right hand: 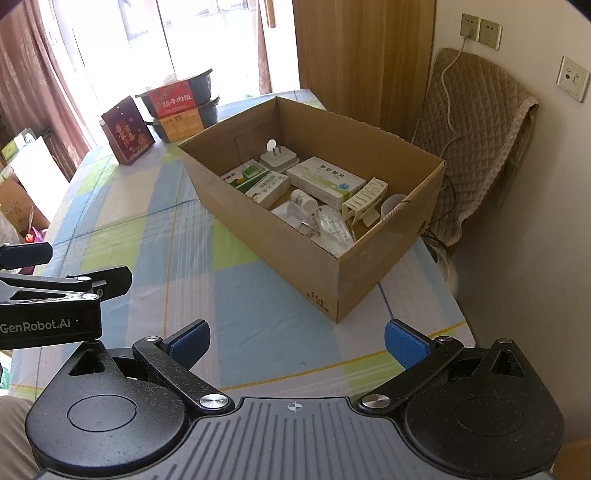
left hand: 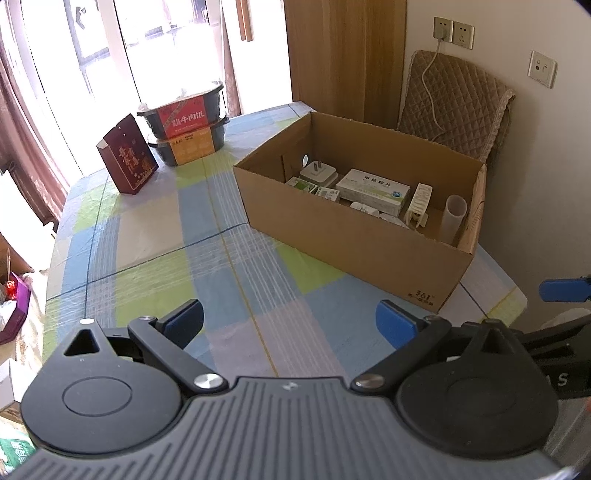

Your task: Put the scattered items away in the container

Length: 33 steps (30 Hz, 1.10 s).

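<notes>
From the left wrist, the left tool hangs with its blue pads spread apart and empty above a counter covered in a blue, green and white checked cloth. The cardboard box stands on the counter near the wall, holding medicine packets, a white plug and a clip. A dark red bag and stacked food tubs sit by the bright window.

From the right wrist, the right tool is likewise spread and empty. A quilted chair stands behind the box, under the wall sockets.
</notes>
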Each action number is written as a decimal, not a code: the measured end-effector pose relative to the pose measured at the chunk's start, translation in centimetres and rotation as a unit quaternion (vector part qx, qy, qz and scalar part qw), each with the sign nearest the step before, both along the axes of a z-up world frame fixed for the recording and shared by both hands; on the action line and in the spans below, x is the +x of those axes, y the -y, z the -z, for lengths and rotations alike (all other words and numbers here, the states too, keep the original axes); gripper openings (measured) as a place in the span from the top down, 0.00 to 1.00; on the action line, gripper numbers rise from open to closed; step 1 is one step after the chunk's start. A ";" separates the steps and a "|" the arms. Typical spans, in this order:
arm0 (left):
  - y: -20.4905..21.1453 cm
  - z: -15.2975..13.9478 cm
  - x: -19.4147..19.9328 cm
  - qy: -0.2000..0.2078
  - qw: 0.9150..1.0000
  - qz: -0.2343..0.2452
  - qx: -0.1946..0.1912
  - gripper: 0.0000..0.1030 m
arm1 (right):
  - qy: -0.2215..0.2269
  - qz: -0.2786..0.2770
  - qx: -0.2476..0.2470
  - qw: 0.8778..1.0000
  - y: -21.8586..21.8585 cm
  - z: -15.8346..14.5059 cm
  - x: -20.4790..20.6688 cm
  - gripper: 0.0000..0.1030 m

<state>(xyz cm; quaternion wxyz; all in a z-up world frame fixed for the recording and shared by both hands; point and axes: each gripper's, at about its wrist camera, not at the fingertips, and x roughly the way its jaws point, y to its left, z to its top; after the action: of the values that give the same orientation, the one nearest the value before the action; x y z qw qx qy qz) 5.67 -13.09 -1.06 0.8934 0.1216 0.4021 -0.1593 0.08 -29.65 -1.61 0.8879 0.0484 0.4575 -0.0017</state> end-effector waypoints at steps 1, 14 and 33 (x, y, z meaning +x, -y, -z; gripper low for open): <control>0.0 0.0 0.0 0.000 1.000 0.000 0.001 0.05 | -0.001 0.000 0.000 1.000 0.0 0.1 0.0 0.00; 0.4 0.5 -0.1 0.007 1.000 0.002 0.014 0.05 | -0.010 -0.001 -0.006 1.000 -0.2 0.6 0.1 0.00; 0.6 0.6 -0.3 0.011 1.000 0.008 0.021 0.05 | -0.012 -0.001 -0.007 1.000 -0.1 0.8 0.0 0.00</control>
<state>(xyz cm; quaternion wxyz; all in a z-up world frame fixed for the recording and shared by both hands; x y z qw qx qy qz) 5.37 -13.68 -1.68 0.8935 0.1455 0.3948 -0.1568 0.12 -29.52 -2.43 0.8828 0.0416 0.4678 -0.0048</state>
